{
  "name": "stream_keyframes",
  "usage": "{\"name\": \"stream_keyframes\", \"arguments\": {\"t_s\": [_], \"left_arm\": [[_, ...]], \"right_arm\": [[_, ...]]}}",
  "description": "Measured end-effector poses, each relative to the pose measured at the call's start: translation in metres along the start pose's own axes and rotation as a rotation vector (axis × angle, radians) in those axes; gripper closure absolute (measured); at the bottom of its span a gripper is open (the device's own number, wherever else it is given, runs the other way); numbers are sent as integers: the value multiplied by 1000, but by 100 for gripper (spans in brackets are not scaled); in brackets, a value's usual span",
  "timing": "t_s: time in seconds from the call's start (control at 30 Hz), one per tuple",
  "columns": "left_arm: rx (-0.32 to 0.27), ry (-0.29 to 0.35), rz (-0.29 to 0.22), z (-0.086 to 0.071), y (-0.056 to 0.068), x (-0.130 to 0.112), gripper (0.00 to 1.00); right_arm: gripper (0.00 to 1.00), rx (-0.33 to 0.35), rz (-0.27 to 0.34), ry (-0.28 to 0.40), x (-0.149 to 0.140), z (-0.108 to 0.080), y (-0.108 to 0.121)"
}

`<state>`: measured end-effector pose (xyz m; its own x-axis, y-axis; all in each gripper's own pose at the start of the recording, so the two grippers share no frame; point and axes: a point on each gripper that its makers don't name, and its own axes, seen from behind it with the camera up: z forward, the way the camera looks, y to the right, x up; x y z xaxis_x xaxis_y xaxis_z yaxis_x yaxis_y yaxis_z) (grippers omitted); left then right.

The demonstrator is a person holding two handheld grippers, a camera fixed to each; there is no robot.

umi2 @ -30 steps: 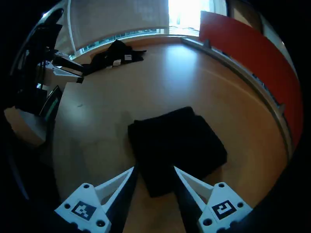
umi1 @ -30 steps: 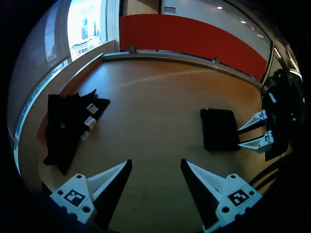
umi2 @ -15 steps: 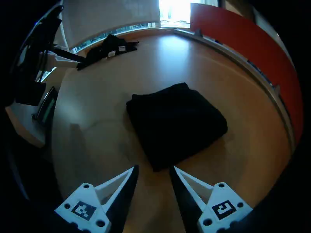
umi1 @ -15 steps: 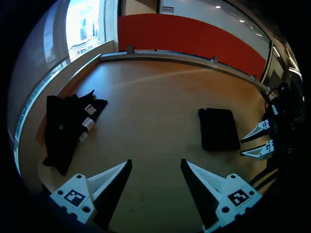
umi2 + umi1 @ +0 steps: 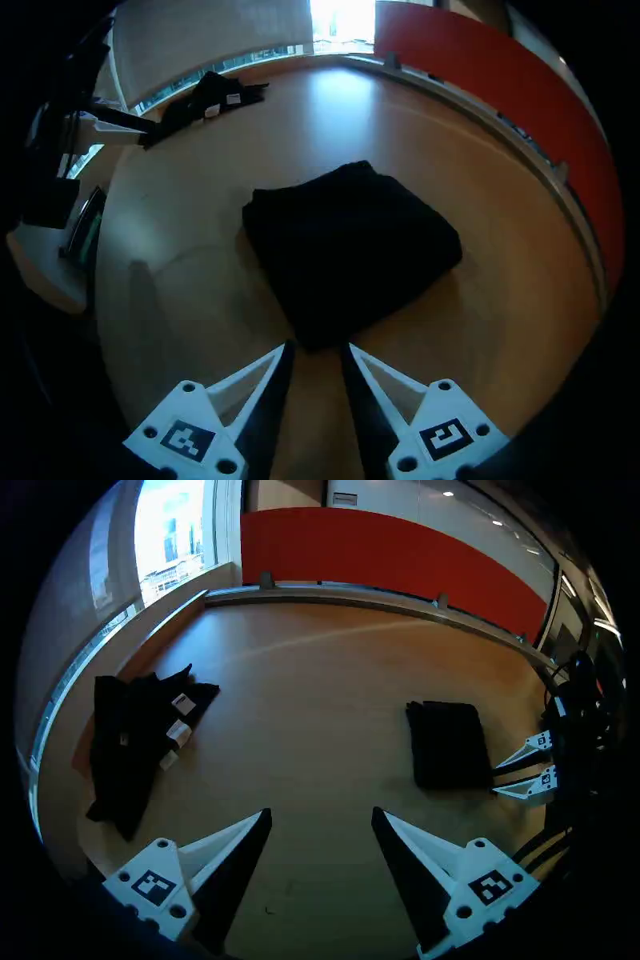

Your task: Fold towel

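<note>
The black towel point(image 5: 352, 244) is lying as a compact, squared-off rectangle on the right part of the wooden table point(image 5: 320, 688), looking already doubled over into layers, so the folding is reading as done or very nearly done. At most a last tidy-up of the edges or one more fold seems to be waiting. The right gripper point(image 5: 318, 346) is hovering right at the towel's near corner with its fingers drawn close together but a slim gap showing between them, pinching nothing that can be made out. The left gripper point(image 5: 321, 811) is hanging over bare wood nearer the left, fingers spread wide and empty, well apart from the towel. Over on the far left a rumpled dark pile of cloth point(image 5: 132, 736) with small white tags is sitting near the window point(image 5: 172, 536) side, unfolded, and may be the next work, though that is only a guess. As for room, a broad stretch of open tabletop is lying between the pile and the towel, giving both grippers plenty of space to sweep. The limits are the raised ledge point(image 5: 360, 596) running along the far edge below the red panel point(image 5: 384, 552), and the table's near edge close behind the right gripper.
</note>
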<state>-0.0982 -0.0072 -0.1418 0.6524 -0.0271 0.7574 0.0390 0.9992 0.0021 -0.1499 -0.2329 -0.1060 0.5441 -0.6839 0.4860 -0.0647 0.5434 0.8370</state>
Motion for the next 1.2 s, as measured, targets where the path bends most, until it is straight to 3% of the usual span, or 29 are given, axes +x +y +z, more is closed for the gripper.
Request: {"name": "stream_keyframes", "arguments": {"t_s": [0.2,0.5,0.6,0.9,1.2], "left_arm": [[0,0,1,0,0,0,7],[-1,1,2,2,0,1,7],[-1,0,4,2,0,1,7],[-6,3,7,3,0,2,7],[-17,17,17,4,3,12,7]], "right_arm": [[59,-19,15,2,0,2,-1],[88,-49,58,13,0,0,5],[93,-51,63,22,1,-1,5],[95,-57,47,50,12,-9,10],[96,-82,17,108,50,-35,26]]}}
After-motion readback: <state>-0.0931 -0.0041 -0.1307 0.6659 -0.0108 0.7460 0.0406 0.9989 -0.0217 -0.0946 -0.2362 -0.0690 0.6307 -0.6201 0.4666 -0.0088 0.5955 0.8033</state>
